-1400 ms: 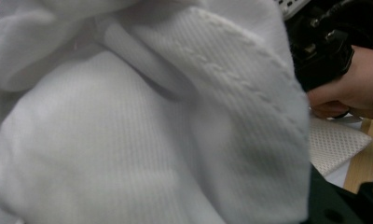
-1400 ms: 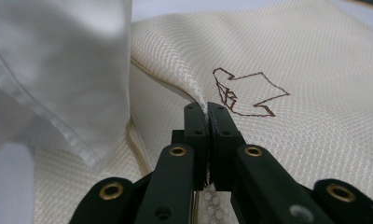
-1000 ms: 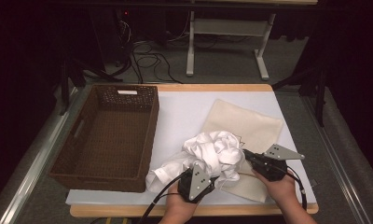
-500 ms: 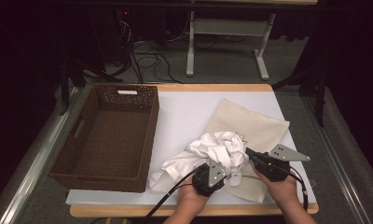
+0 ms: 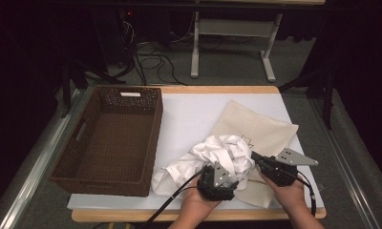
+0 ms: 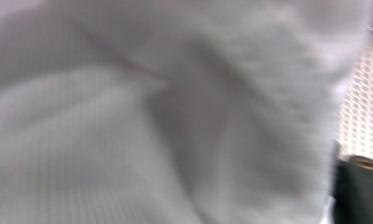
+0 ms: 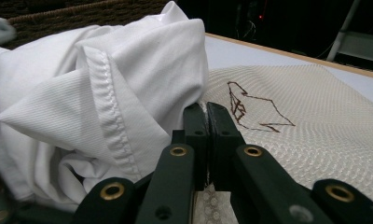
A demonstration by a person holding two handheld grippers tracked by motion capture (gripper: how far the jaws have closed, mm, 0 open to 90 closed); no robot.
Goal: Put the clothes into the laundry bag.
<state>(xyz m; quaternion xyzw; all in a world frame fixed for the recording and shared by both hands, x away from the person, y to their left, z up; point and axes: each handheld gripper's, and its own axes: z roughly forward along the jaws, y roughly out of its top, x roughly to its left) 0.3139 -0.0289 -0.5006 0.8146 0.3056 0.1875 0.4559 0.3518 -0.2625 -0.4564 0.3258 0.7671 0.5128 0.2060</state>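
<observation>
A crumpled white garment [image 5: 220, 150] lies on the near part of a beige tote bag [image 5: 263, 129], which bears a brown line drawing [image 7: 250, 109]. My left gripper [image 5: 222, 172] is pushed into the near side of the garment. Its jaws have just been opening, and blurred white cloth [image 6: 166, 112] hangs close between them, with one black jaw at the right edge. My right gripper [image 5: 254, 157] sits at the garment's right side, its jaws [image 7: 207, 119] shut together just over the bag. I cannot tell whether bag fabric is pinched.
An empty brown wicker basket [image 5: 108, 138] stands on the left of the white mat [image 5: 194, 114]. The table's wooden front edge [image 5: 132, 215] runs just below both hands. Cables and a table frame [image 5: 232, 43] lie on the floor beyond.
My left gripper moved right, closer to the right gripper, and pushed into the garment. The garment bunched up slightly. The right gripper stayed put.
</observation>
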